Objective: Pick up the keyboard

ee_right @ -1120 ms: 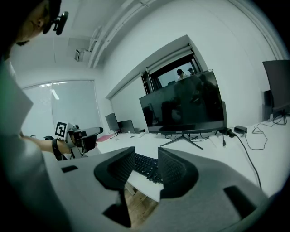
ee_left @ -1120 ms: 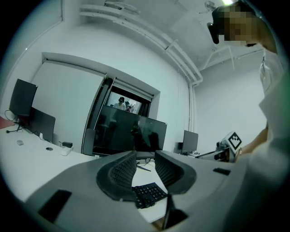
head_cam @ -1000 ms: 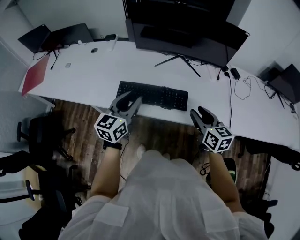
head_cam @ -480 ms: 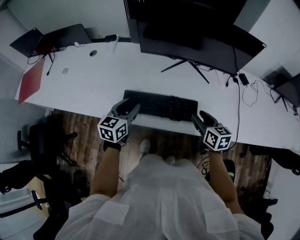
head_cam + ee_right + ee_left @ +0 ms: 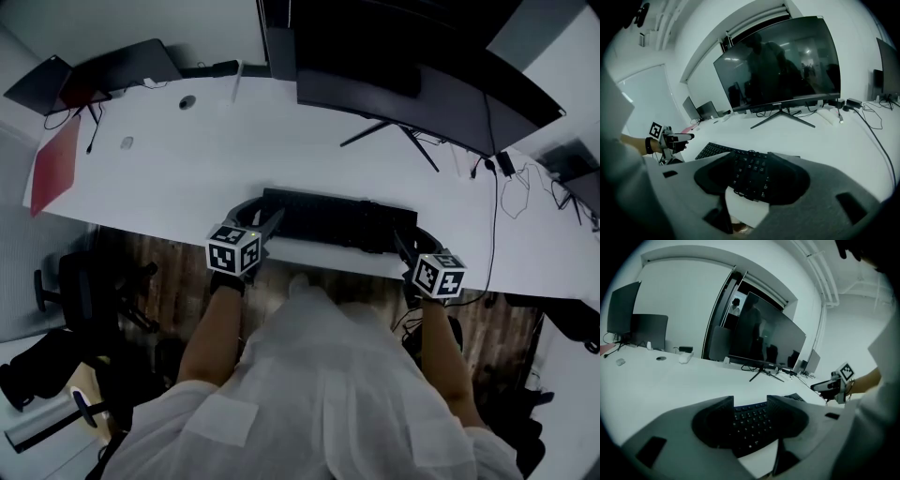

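Note:
A black keyboard (image 5: pixel 328 219) lies flat near the front edge of the white desk (image 5: pixel 187 178). My left gripper (image 5: pixel 254 218) is at its left end, jaws opening. In the left gripper view the keys (image 5: pixel 749 422) show in the gap of that gripper (image 5: pixel 750 401), and the pads do not press on them. My right gripper (image 5: pixel 411 241) is at the keyboard's right end, jaws also opening. The right gripper view shows the keyboard (image 5: pixel 749 177) between the spread fingers of this gripper (image 5: pixel 750 157), untouched. The other gripper (image 5: pixel 670 138) shows beyond the far end.
A wide dark monitor (image 5: pixel 412 75) on a splayed stand (image 5: pixel 386 137) rises behind the keyboard. Cables (image 5: pixel 511 192) trail at the right. A red folder (image 5: pixel 52 164) and dark laptops (image 5: pixel 122 66) sit at the back left. Office chairs (image 5: pixel 89 281) stand on the wooden floor.
Both grippers have moved forward and down from in front of the desk edge to the keyboard's two ends. The left jaws have spread wider.

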Available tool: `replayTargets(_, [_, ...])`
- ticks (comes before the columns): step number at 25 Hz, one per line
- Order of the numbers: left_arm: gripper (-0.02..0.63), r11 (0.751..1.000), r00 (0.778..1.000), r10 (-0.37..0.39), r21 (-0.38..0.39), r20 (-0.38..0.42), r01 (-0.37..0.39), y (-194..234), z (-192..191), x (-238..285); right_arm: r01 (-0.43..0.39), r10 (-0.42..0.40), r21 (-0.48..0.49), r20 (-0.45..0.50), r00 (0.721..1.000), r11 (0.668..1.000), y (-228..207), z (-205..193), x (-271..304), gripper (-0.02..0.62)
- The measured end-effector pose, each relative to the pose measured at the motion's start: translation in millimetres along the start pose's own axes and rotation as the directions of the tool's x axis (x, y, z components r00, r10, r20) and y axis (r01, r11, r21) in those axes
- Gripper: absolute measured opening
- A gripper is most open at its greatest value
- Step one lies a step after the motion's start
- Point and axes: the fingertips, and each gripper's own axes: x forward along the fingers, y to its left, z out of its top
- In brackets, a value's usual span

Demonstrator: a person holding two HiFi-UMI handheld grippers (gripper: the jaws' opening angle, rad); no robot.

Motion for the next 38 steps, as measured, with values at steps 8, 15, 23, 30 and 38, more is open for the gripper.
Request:
replayTargets(8, [0.21,1.0,0.995,0.017,-0.012,-0.095,-0.018,27.1,-20.5,21.7,0.036,-0.033,0.05,-0.062,0.997,0.998,-13.3,-24.4,24.7,0.219])
replayTargets(15, [0.219,0.998,0.991,0.049,-0.039,-0.123,-0.054,24.8,-31.4,34.2,0.027,-0.022,0.059,-0.092,0.996,0.998,-36.0,-30.2,17.4,0.224])
replayTargets(23, [0.231,0.996,0.984,0.067,-0.053,-0.167,-0.077,32.6,-30.1,29.2,0.005,0.009,0.103,-0.135,0.991,0.995,-39.7,-33.9,30.4,0.248])
replayTargets(30, [0.255,0.995,0.965,0.063,-0.064,-0.254,-0.081,42.2,-47.3,36.1,0.005,0.021,0.129,-0.198,0.98,0.992,-48.6,-49.4,40.9,0.268])
replayTargets(38, [0.268,0.994,0.935,0.041,-0.078,-0.353,-0.073,52.6,-69.7,51.7,0.039,0.003,0.174,-0.233,0.973,0.984,-67.5,-64.8,43.6,0.277])
